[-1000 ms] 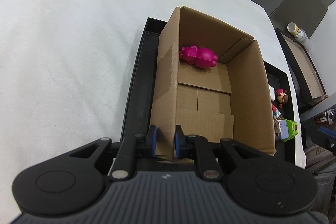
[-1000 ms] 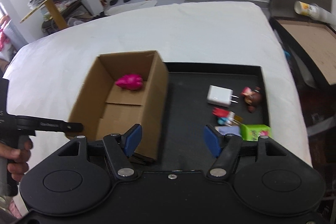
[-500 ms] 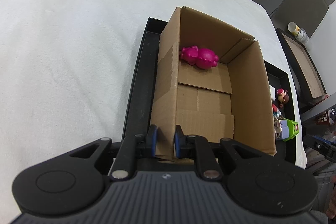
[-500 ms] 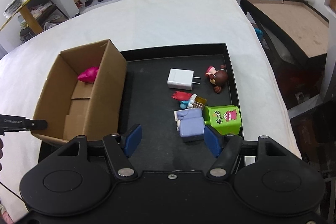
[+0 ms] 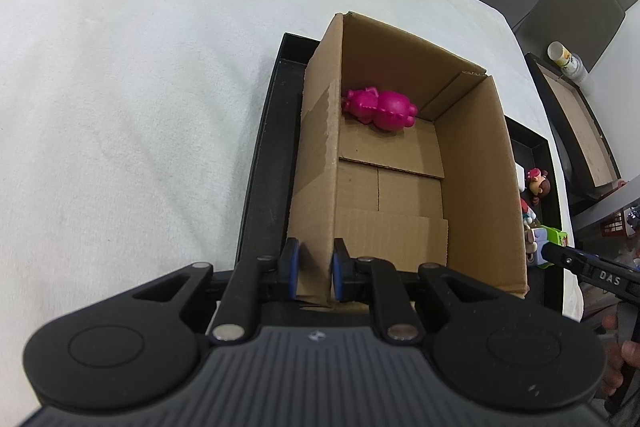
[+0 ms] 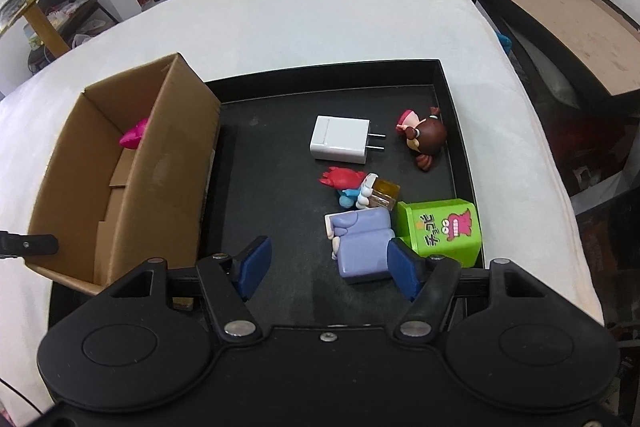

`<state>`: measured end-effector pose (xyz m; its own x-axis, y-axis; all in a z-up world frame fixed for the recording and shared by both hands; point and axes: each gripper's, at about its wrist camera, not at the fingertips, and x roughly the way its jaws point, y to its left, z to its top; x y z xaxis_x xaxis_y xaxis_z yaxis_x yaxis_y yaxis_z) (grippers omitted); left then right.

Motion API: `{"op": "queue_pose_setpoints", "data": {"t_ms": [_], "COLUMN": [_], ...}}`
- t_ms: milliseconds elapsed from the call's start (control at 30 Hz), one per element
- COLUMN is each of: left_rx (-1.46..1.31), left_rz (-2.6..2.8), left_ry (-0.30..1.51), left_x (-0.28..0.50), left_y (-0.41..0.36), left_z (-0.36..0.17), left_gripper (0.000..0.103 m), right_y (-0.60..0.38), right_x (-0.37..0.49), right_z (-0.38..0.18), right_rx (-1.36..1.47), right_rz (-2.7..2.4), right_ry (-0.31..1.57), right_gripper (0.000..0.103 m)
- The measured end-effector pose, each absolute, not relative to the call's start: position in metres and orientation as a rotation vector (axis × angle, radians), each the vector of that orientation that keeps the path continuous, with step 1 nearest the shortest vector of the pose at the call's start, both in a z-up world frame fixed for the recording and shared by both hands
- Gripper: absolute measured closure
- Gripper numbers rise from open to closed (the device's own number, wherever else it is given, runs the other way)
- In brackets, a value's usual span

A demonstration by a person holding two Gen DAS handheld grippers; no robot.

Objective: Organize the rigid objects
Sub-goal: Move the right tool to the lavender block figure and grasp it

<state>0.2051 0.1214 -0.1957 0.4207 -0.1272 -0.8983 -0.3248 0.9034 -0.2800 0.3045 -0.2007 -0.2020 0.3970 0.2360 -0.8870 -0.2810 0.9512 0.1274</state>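
Jaws of R gripper [image 6: 329, 267] spread wide, purple toy [image 6: 362, 241] betw tips, nearer R one

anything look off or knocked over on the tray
Mostly untidy: the brown-haired doll and red-and-blue figure lie tipped over on the black tray, and the green box sits tilted. No spill or damage shows.

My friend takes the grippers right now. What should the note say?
Left gripper: shut on the near wall of the cardboard box, steadying it.
Right gripper: open, empty, low over the black tray, next to the purple block toy.
Done: pink toy lies in the box.
Left on the tray: purple block toy, green box, white charger, brown-haired doll, red-and-blue figure.
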Motion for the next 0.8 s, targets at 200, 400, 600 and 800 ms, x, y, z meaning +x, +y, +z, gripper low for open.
{"op": "queue_pose_setpoints", "data": {"t_ms": [200, 400, 600, 800], "left_rx": [-0.454, -0.456, -0.456, -0.461], "left_rz": [0.127, 0.128, 0.132, 0.134], "left_ry": [1.140, 1.140, 1.140, 1.139], "left_x": [0.205, 0.205, 0.206, 0.206], "left_y": [0.122, 0.122, 0.122, 0.122], "left_z": [-0.197, -0.197, -0.196, -0.195], "left_gripper": [0.088, 0.088, 0.088, 0.088], "right_y": [-0.196, -0.193, -0.193, -0.190], "right_x": [0.310, 0.312, 0.313, 0.308], "right_z": [-0.209, -0.220, -0.233, -0.225], "right_rx": [-0.086, -0.124, -0.152, -0.147], "right_rz": [0.298, 0.270, 0.239, 0.274], "right_ry": [1.117, 1.123, 1.152, 1.143], "right_gripper": [0.040, 0.042, 0.062, 0.063]}}
